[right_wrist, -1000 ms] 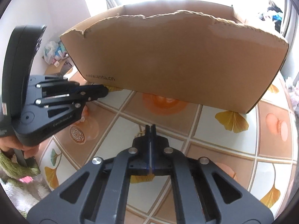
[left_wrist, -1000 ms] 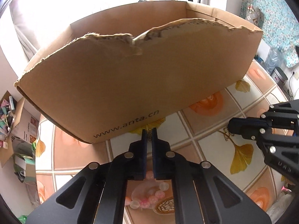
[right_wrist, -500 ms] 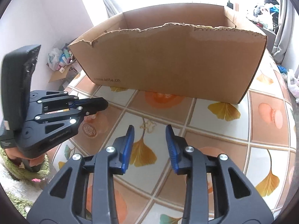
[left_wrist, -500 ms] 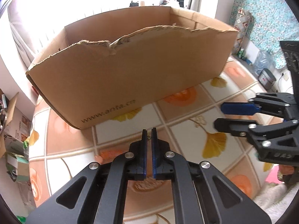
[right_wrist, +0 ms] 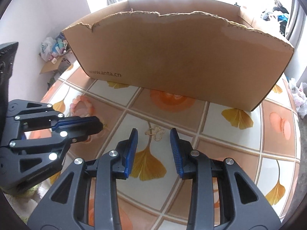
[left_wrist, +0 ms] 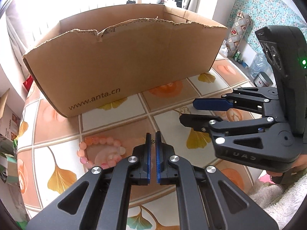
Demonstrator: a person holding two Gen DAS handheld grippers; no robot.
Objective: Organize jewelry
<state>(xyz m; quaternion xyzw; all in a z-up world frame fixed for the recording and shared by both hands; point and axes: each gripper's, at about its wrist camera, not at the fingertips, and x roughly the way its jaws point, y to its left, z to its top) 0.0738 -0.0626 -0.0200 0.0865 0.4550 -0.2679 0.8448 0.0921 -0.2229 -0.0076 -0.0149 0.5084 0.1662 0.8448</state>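
A pink bead bracelet (left_wrist: 99, 151) lies on the tiled tablecloth just left of my left gripper (left_wrist: 153, 140); it also shows in the right wrist view (right_wrist: 82, 105). A thin gold chain (right_wrist: 155, 133) lies in a small heap just ahead of my right gripper (right_wrist: 154, 134), between its open fingers. My left gripper is shut with a narrow slit between its blue pads; a tiny dark bit shows at the tips, too small to identify. A big open cardboard box (left_wrist: 122, 67) (right_wrist: 178, 61) stands behind both.
The round table (right_wrist: 278, 153) has a cloth with ginkgo leaf and orange prints. The right gripper body (left_wrist: 259, 130) is to the right of my left one. Clutter, a jar (left_wrist: 262, 79) and bottles lie beyond the table edges.
Both grippers have pulled back from the box and lowered toward the table. My right gripper has opened from shut. The bracelet and chain have come into view.
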